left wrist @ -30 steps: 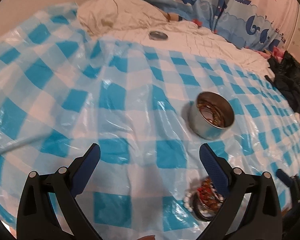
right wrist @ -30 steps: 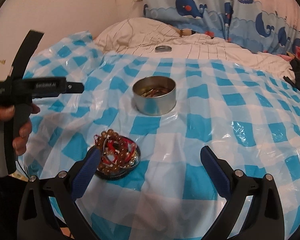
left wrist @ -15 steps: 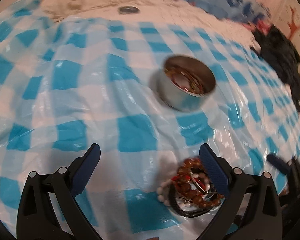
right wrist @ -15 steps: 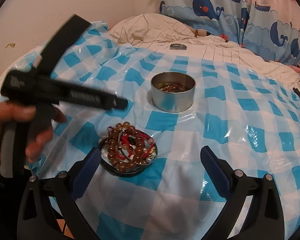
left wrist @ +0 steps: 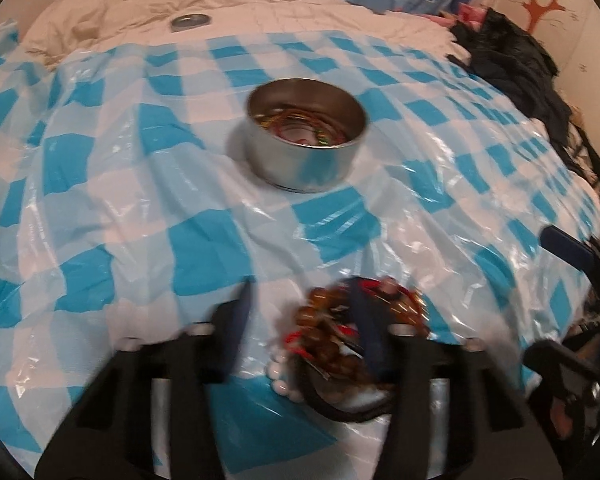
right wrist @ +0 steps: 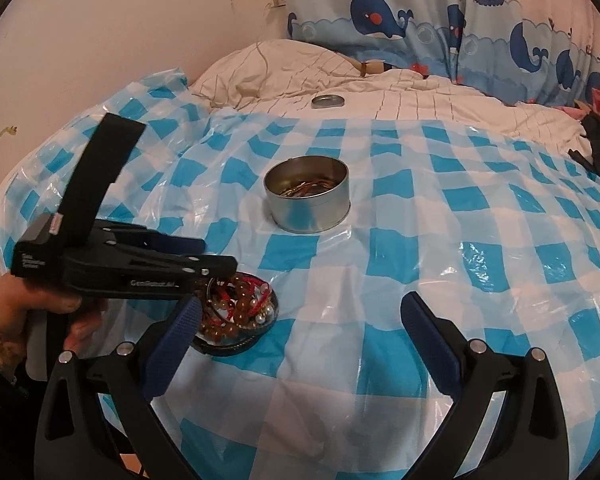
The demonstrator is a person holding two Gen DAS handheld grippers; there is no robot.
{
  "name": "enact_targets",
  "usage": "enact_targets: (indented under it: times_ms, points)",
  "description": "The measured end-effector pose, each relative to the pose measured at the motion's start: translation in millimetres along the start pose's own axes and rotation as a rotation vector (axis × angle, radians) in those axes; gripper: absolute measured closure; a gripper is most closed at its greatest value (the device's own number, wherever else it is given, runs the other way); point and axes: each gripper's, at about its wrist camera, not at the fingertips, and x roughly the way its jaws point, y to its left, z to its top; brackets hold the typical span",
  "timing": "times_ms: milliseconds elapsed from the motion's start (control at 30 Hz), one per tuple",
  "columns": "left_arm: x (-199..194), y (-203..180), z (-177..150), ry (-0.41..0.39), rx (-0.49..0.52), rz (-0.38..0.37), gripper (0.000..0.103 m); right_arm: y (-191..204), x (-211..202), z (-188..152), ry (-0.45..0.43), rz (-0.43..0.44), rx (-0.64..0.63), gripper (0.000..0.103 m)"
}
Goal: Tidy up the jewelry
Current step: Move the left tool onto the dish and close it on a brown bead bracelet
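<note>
A round silver tin (left wrist: pixel 306 132) (right wrist: pixel 307 194) with thin gold and coloured bangles inside stands mid-cloth. A pile of jewelry (left wrist: pixel 340 340) (right wrist: pixel 240 312), brown bead bracelets, red cords and white pearls, lies on a dark lid near the front edge. My left gripper (left wrist: pixel 304 312) is blurred and half closed, its right finger over the pile. In the right wrist view the left gripper (right wrist: pixel 216 268) reaches over the pile from the left. My right gripper (right wrist: pixel 300 320) is open and empty, right of the pile.
A blue-and-white checked plastic cloth (right wrist: pixel 420 216) covers the bed. A small round metal lid (right wrist: pixel 328 101) lies on the cream quilt behind. Whale-print curtain (right wrist: pixel 420 24) at the back. Dark clothes (left wrist: pixel 516 64) lie at the right.
My left gripper has moved right and down onto the jewelry pile, and its fingers have narrowed. My right gripper has stayed open, with little movement.
</note>
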Motion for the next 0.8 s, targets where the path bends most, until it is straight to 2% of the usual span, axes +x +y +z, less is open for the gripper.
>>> enact_targets:
  times_ms: [67, 133, 167, 233, 367, 500, 567, 633, 800]
  points:
    - [-1.5, -6.0, -2.0, 0.005, 0.045, 0.032, 0.091, -0.6, 0.2, 0.2, 0.001, 0.002, 0.004, 0.007]
    - [-5.9, -4.1, -2.1, -0.001, 0.049, 0.026, 0.095, -0.7, 0.3, 0.2, 0.0, 0.002, 0.004, 0.007]
    - [-9.2, -2.5, -1.5, -0.009, 0.046, 0.02, 0.102, -0.8, 0.2, 0.2, 0.001, 0.003, 0.004, 0.007]
    - [-16.3, 1.5, -0.1, -0.028, 0.037, 0.019, 0.103, -0.9, 0.6, 0.0, 0.004, 0.005, 0.003, 0.007]
    - [-30.5, 12.6, 3.5, -0.062, -0.011, -0.039, 0.103, 1.5, 3.5, -0.6, 0.013, 0.004, -0.007, 0.007]
    - [-24.5, 21.3, 5.3, -0.042, -0.06, -0.084, 0.102, 4.5, 6.2, -1.0, 0.018, 0.006, -0.005, 0.007]
    - [-19.3, 20.7, 4.7, -0.031, -0.067, -0.091, 0.087, 6.0, 7.0, -1.2, 0.02, 0.008, -0.008, 0.007]
    - [-15.4, 18.0, 3.9, -0.032, -0.066, -0.09, 0.052, 6.7, 7.5, -1.9, 0.02, 0.01, -0.011, 0.007]
    - [-0.4, 9.0, 1.5, -0.005, -0.044, -0.086, 0.05, 8.0, 6.9, -2.4, 0.021, 0.014, -0.012, 0.007]
